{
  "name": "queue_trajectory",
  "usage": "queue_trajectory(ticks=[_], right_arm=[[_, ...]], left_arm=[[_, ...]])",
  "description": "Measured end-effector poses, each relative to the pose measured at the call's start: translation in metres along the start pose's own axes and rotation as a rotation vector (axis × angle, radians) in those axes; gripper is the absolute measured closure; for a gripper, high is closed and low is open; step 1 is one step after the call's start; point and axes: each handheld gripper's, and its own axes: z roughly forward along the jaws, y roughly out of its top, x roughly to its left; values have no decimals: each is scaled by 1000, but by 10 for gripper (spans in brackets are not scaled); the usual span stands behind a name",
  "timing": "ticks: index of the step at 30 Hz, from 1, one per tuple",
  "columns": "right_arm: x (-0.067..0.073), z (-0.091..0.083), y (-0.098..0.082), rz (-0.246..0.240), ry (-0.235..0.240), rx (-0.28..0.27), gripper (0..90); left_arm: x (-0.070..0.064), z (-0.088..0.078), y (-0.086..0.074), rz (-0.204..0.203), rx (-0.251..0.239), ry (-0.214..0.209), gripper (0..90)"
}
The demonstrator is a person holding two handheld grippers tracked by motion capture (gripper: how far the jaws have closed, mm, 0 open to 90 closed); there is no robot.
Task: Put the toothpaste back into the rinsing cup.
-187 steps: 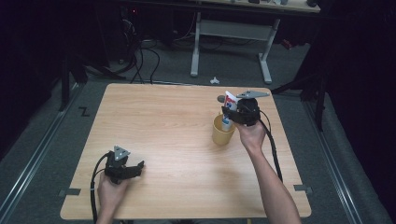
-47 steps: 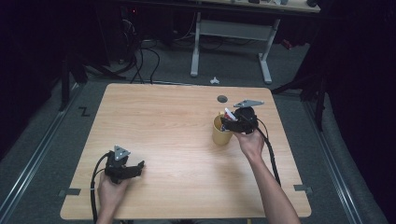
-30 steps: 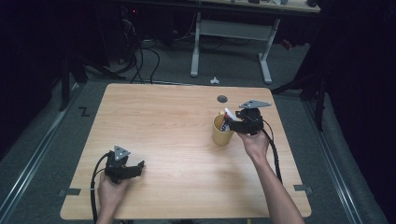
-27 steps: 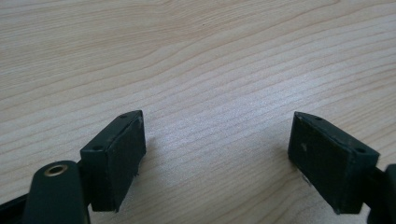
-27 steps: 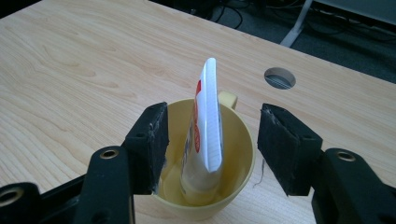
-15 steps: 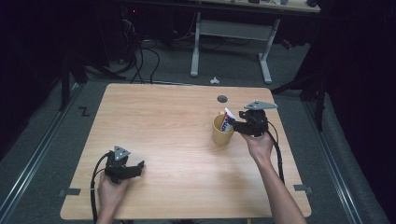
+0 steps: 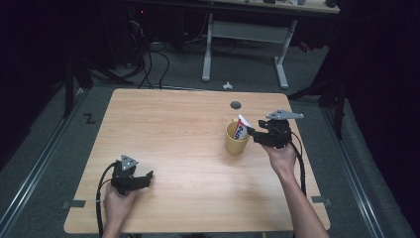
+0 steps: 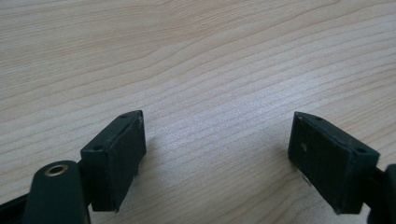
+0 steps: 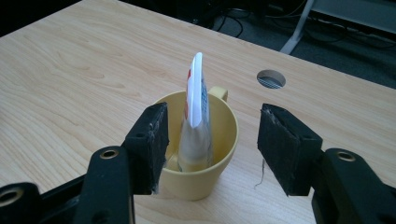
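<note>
Yellow is the mug (image 7: 236, 140), standing right of centre in the high view on the pale wooden table (image 7: 168, 134). We see a toothpaste tube (image 7: 241, 128) upright inside it, crimped end up, white with red and blue print; its lettering is too small and edge-on for us to read. Just right of the mug, the right gripper (image 7: 253, 133) has its jaws apart, with nothing pressed between them; in the right gripper view they frame the mug. At the lower left of the high view, the left gripper (image 7: 145, 177) lies low over bare wood, its jaws spread wide.
</note>
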Motion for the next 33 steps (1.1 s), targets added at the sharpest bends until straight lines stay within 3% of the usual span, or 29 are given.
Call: queue_trajectory(ticks=[33], right_arm=[[-15,-33,-30,51,-13,-36,434]], left_arm=[[0,0,0,0,0,1,195]])
